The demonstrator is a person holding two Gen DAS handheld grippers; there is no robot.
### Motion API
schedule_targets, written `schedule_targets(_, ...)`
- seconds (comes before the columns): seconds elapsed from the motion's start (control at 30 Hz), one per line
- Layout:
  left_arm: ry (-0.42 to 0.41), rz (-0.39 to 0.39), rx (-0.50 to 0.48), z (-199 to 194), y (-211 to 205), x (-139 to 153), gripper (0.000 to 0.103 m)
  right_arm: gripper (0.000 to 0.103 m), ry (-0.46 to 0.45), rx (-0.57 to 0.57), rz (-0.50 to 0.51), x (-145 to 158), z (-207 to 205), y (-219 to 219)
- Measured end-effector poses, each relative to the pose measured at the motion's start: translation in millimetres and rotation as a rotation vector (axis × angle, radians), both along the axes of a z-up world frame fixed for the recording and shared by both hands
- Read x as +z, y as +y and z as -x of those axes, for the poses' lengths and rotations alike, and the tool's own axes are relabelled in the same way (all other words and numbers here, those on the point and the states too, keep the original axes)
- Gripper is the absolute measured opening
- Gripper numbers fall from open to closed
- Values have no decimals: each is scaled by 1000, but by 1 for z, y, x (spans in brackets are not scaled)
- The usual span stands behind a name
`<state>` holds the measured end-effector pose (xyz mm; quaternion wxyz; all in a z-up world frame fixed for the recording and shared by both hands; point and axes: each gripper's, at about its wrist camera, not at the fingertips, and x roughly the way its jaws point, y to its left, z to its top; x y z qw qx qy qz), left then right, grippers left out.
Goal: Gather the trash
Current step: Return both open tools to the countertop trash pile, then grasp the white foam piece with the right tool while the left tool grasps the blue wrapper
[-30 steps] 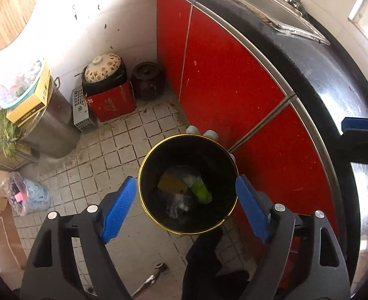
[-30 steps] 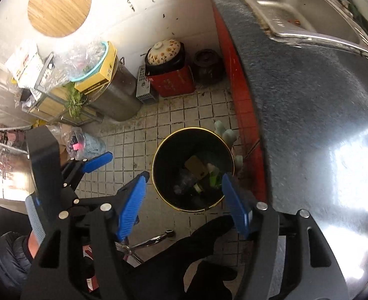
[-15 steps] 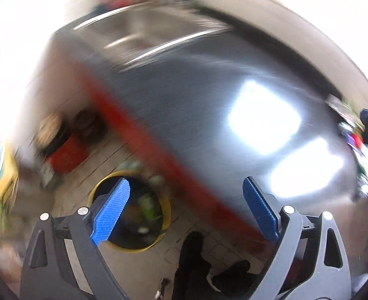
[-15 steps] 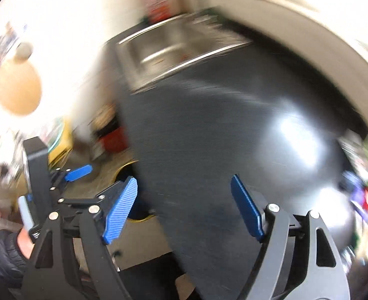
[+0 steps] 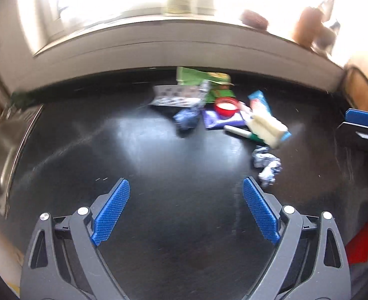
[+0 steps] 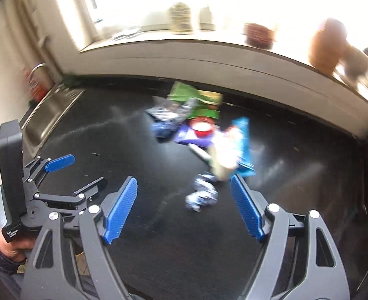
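Note:
A heap of trash lies at the back of the black counter [image 5: 159,165]. It holds a green packet [image 5: 198,77], a silver printed bag [image 5: 176,96], a red cup [image 5: 225,107], a purple wrapper [image 5: 213,122], a white-green tube [image 5: 241,133] and a pale block in a blue wrapper [image 5: 266,127]. A crumpled foil wrapper [image 5: 266,165] lies nearest, just beyond my left gripper's right pad. My left gripper [image 5: 185,182] is open over bare counter. My right gripper [image 6: 184,178] is open, with the foil wrapper [image 6: 202,192] on the counter beyond its tips.
A steel sink [image 5: 1,145] is set into the counter at the left. On the bright windowsill [image 6: 208,47] behind stand a bottle, a basket and jars. A wooden board [image 5: 363,92] leans at the right. A hand in a dark sleeve [image 6: 9,247] holds the left gripper.
Both grippers were over the black bin on the tiled floor by the red cupboards. They swung up and across to the countertop, now facing the trash heap. Both jaws stand slightly wider.

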<state>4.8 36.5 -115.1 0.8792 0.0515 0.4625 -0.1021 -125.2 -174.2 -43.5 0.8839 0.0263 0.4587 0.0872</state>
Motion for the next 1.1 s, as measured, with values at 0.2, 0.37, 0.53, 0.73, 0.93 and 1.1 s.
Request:
schedule_targets(0.2,20,-13,-56,0,-26,-5,89,75,18,-49,-25,-16,13,-37)
schedule_targets(0.37,31,-19,-33,-6,-27,-10,89,75,22,-40,-25,-18,9,-40)
schedule_targets(0.53,35,-21,-9,-23,-24,-19,89,75,33,-23,-21,-24,-7,-39)
schedule_targets(0.73,41,-37,-7,-63,-26,-35,89,70,77,-11,-11,-45,-36,-40)
schedule_targets(0.93,69,-61,-32,-114,-33,-64,89,65,138,-10,-12,-71,-72,-42)
schedule_targets(1.1,101,-83,-34,-155,-33,-91,89,61,192,0,-5,-94,-104,-40)
